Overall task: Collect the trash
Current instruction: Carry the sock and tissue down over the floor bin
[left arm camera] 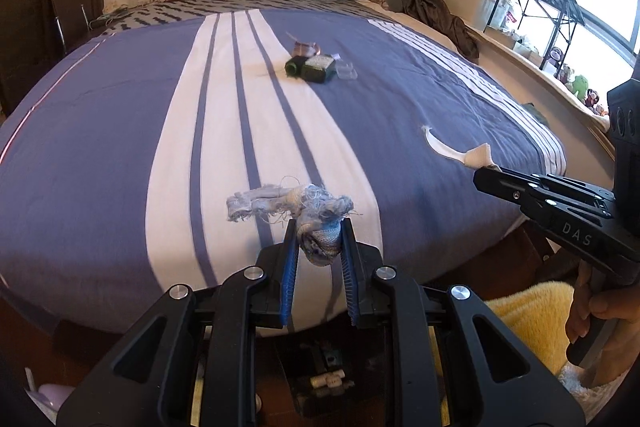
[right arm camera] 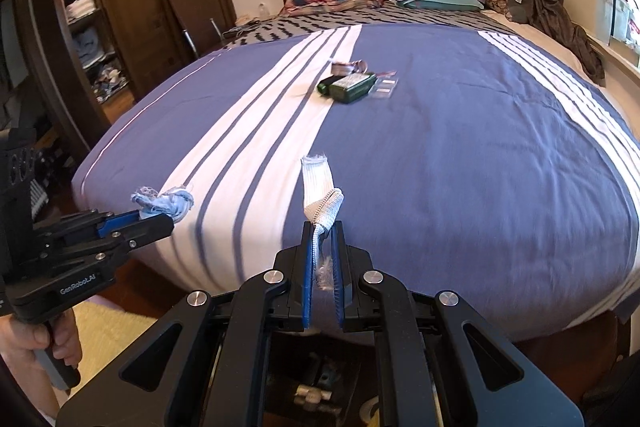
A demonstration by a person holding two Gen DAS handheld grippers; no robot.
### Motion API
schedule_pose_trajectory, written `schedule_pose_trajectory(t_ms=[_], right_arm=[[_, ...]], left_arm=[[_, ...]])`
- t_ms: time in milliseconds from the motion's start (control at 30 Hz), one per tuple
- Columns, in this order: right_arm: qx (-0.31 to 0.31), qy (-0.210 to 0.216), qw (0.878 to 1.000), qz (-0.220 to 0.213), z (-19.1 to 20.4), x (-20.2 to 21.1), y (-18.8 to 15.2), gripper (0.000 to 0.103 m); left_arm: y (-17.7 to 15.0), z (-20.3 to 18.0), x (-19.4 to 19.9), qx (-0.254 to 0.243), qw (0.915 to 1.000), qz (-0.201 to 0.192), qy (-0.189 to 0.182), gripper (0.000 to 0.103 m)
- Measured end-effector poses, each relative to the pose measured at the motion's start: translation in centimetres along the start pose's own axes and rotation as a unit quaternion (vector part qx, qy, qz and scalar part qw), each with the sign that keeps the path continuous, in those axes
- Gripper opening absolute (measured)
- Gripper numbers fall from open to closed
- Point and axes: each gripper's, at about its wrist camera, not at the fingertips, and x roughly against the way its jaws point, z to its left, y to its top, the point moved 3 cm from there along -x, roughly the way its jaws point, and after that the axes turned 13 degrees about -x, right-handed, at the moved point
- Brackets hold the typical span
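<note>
Looking across the bed point(left arm camera: 120, 115), I see a dark green bottle point(left arm camera: 312, 67) and small wrappers point(left arm camera: 306, 47) mid-frame, with open quilt all around. My left tool point(left arm camera: 319, 227) pinches a frayed blue rag point(left arm camera: 294, 207) at lower centre; my right tool point(right arm camera: 323, 227) pinches a white cloth strip point(right arm camera: 318, 175). Both tilt downward over the foot edge.
</note>
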Motion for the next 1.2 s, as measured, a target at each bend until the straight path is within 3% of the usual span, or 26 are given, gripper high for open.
schedule_pose_trajectory(t_ms=[433, 933, 1200], right_arm=[[-0.010, 0.008, 0.999, 0.052, -0.3, 0.6, -7.4, 0.010], [-0.026, -0.019, 0.989, 0.144, -2.5, -4.2, -15.2, 0.010], [-0.037, -0.048, 0.980, 0.191, -3.8, -8.5, -17.6, 0.010]], left_arm=[[-7.1, -2.5, 0.0, 0.003, 0.9990, 0.038, -0.022, 0.019], [-14.9, -3.7, -6.4, 0.011, 0.9921, 0.118, -0.042, 0.019], [-17.7, -3.4, -10.5, 0.026, 0.9838, 0.165, -0.065, 0.019]])
